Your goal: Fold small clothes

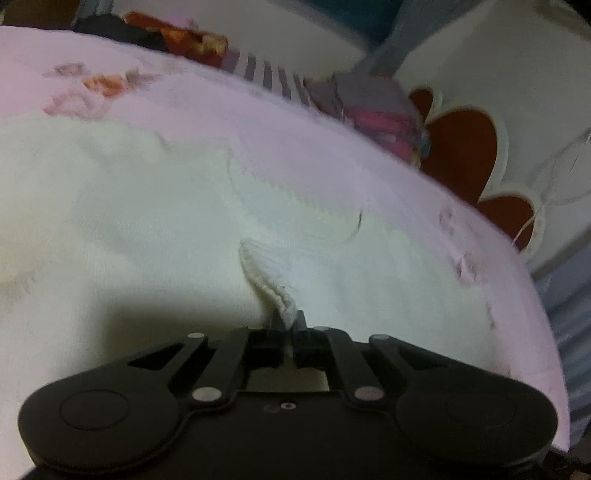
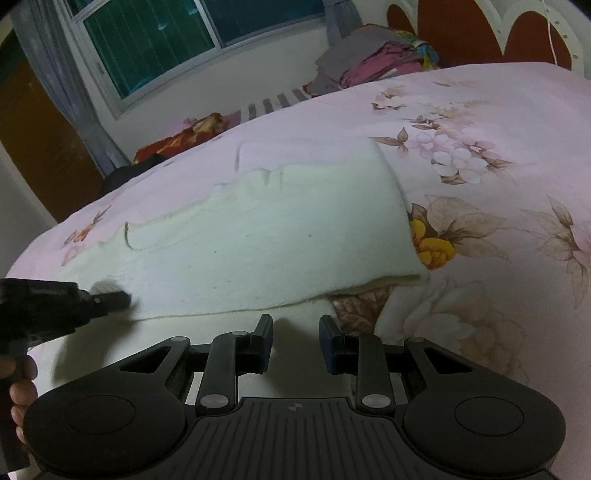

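A cream-white garment (image 2: pixel 266 236) lies spread on the pink flowered bedsheet (image 2: pixel 498 122), with one layer folded over another. In the left wrist view my left gripper (image 1: pixel 287 318) is shut on a ribbed edge of the white garment (image 1: pixel 184 221), which rises in a small peak between the fingertips. From the right wrist view the left gripper (image 2: pixel 122 295) shows at the left, pinching the cloth's near left edge, with a hand below it. My right gripper (image 2: pixel 295 325) stands open just in front of the garment's near edge, nothing between its fingers.
A pile of grey and pink clothes (image 2: pixel 369 62) sits at the far side by the brown and white headboard (image 2: pixel 524 33). A striped cloth (image 2: pixel 273 101) and a red-orange cloth (image 2: pixel 184 136) lie along the far bed edge. A window (image 2: pixel 166 40) is behind.
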Available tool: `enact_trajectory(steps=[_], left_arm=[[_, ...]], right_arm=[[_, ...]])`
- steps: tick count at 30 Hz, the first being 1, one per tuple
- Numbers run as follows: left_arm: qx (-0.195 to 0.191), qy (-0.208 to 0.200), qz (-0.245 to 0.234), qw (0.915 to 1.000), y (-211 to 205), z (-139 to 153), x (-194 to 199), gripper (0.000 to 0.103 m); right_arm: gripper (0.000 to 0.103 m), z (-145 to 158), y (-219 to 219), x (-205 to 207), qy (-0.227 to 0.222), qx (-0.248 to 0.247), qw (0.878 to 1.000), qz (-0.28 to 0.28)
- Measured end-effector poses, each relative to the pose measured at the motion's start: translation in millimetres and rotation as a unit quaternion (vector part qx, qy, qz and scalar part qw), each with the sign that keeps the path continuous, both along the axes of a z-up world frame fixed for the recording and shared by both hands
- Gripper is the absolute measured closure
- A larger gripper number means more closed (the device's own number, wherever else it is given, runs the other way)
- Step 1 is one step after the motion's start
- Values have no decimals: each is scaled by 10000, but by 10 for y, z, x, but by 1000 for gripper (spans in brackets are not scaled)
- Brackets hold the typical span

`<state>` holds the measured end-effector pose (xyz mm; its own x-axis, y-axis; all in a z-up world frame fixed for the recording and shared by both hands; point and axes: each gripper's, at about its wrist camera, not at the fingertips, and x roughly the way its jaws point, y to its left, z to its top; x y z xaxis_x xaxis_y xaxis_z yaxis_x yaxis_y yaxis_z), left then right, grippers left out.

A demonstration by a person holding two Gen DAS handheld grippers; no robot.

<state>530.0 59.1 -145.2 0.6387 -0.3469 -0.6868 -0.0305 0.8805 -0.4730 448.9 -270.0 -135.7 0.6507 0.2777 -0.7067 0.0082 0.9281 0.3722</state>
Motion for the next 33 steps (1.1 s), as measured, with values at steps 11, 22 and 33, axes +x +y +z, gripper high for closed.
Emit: enact_trajectory(steps=[11,22,33], left_arm=[[600,-454,375,9965,745,286,-311,100],[472,-399,593,9963,1000,236,-410,100],[467,-244,694,9962,1070,69,-467,64]], right_arm=[[74,-16,30,37,22,-108,9999,-63],[74,14,38,98,115,-321,9994,-107],[74,282,179,119,-500,-158,9985,148]])
